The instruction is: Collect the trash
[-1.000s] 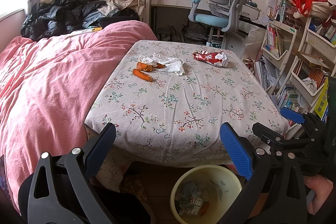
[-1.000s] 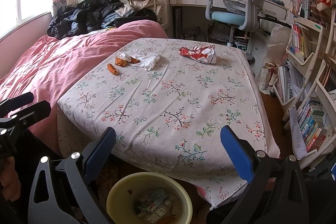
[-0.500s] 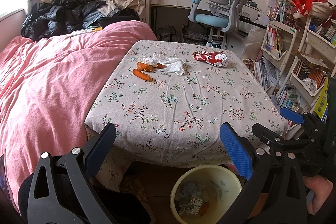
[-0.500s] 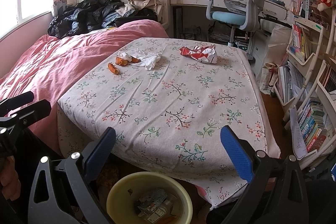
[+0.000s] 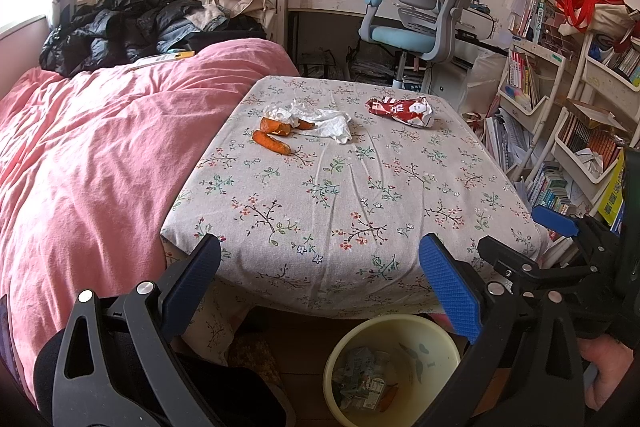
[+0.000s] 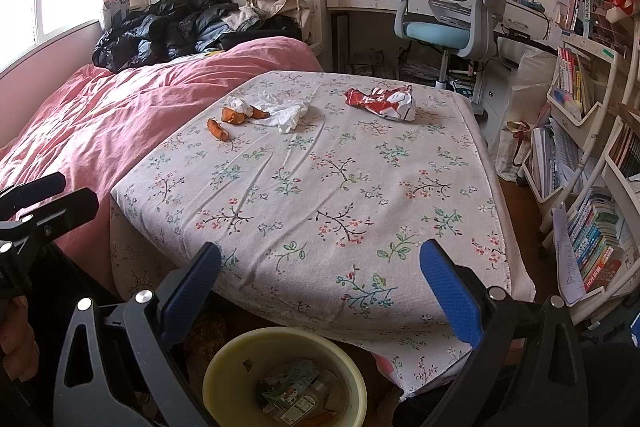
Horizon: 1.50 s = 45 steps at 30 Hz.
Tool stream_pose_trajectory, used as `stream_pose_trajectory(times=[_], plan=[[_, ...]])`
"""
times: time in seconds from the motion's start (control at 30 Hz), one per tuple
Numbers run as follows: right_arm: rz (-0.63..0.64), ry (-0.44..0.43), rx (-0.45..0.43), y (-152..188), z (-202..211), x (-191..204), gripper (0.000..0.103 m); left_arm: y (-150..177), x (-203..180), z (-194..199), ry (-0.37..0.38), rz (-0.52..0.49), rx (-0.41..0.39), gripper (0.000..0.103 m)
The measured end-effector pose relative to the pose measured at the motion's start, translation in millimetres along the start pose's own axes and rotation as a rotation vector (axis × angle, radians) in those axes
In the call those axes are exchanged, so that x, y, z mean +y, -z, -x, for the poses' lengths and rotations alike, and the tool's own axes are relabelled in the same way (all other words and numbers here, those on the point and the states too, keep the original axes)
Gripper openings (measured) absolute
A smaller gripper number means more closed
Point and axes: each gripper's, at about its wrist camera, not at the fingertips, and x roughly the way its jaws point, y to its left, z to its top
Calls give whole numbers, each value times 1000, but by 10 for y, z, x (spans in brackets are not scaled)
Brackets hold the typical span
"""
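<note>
On the far part of the floral-clothed table (image 5: 360, 211) (image 6: 320, 195) lie a crumpled red and white wrapper (image 5: 402, 111) (image 6: 382, 102), a crumpled white tissue (image 5: 320, 119) (image 6: 282, 111) and orange carrot pieces (image 5: 272, 141) (image 6: 218, 128). A yellow bin (image 5: 390, 367) (image 6: 282, 379) with trash inside stands on the floor under the near table edge. My left gripper (image 5: 320, 283) and right gripper (image 6: 320, 287) both hang open and empty above the bin, short of the table edge.
A bed with a pink quilt (image 5: 92, 155) borders the table's left side. A blue-grey desk chair (image 5: 416, 19) and desk stand behind it. White shelf racks full of books (image 5: 576, 131) (image 6: 588, 179) line the right side. A hand (image 5: 608, 371) holds the right gripper's handle.
</note>
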Motion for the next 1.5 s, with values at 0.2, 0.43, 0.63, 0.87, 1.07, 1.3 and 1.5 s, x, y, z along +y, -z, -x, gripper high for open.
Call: stream_pose_trajectory(times=[0.2, 0.43, 0.63, 0.87, 1.07, 1.3, 1.5], plan=[[4, -3, 0, -4, -20, 26, 96, 1, 0, 0, 0, -1, 0, 96], [6, -3, 1, -3, -27, 39, 96, 3, -5, -2, 0, 0, 0, 96], [9, -3, 0, 4, -37, 62, 96, 2, -3, -3, 0, 1, 0, 96], [12, -5, 0, 14, -46, 80, 96, 5, 0, -2, 1, 2, 1, 96], [11, -4, 0, 13, -46, 82, 96, 4, 4, -3, 1, 4, 1, 96], [18, -6, 1, 20, -53, 99, 96, 3, 8, -5, 1, 4, 2, 96], [17, -5, 0, 21, -50, 96, 96, 3, 10, -5, 1, 4, 2, 96]])
